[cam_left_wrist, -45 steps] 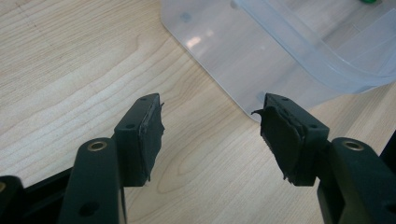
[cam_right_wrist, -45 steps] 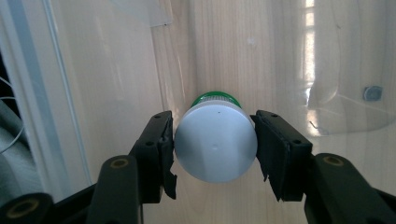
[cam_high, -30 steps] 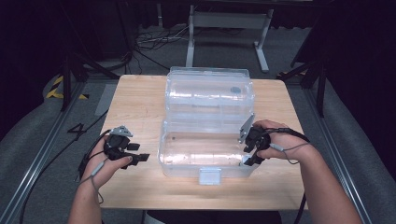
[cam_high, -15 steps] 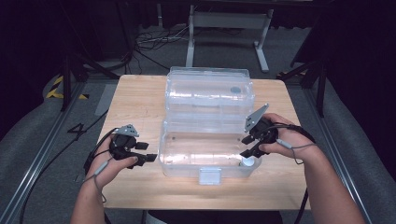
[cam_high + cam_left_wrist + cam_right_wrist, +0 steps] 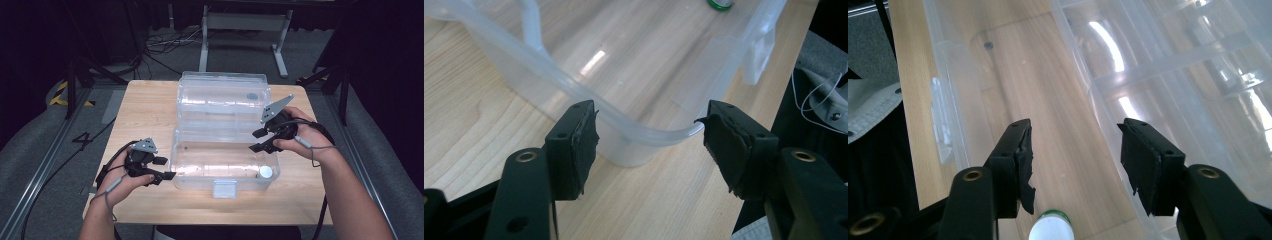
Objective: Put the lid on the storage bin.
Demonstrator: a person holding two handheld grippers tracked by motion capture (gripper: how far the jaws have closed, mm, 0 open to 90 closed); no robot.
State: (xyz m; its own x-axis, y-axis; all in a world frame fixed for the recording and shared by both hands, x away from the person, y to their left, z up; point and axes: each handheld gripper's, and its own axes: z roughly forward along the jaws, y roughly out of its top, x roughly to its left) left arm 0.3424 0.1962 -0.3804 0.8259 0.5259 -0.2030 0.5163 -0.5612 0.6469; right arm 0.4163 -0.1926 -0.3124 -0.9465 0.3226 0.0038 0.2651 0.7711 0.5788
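Clear, thin-walled plastic makes up the storage box (image 5: 222, 160), which sits open at the middle of the wooden worktop (image 5: 145, 107), its lid (image 5: 222, 97) folded back on the far side. A small white-capped bottle (image 5: 265, 172) stands inside at the near right corner; in the right gripper view it shows just below the jaws (image 5: 1050, 227).

Left tool (image 5: 162, 168): released, jaws spread, positioned at the box's near left corner. In the left gripper view the rounded rim (image 5: 634, 132) lies between the pads without visible contact. Right tool (image 5: 259, 140): released, jaws spread, holding nothing, hovering above the right end of the box interior.

Handling assessment: the box is probably light and somewhat flexible; the walls may bow under pinch force, and the smooth surface is likely slippery. The rolled rim is the stiffest section and the preferred grip line, near a corner. The front latch tab (image 5: 224, 189) is a secondary hold. The bottle appears light and rigid; grip its body below the cap.
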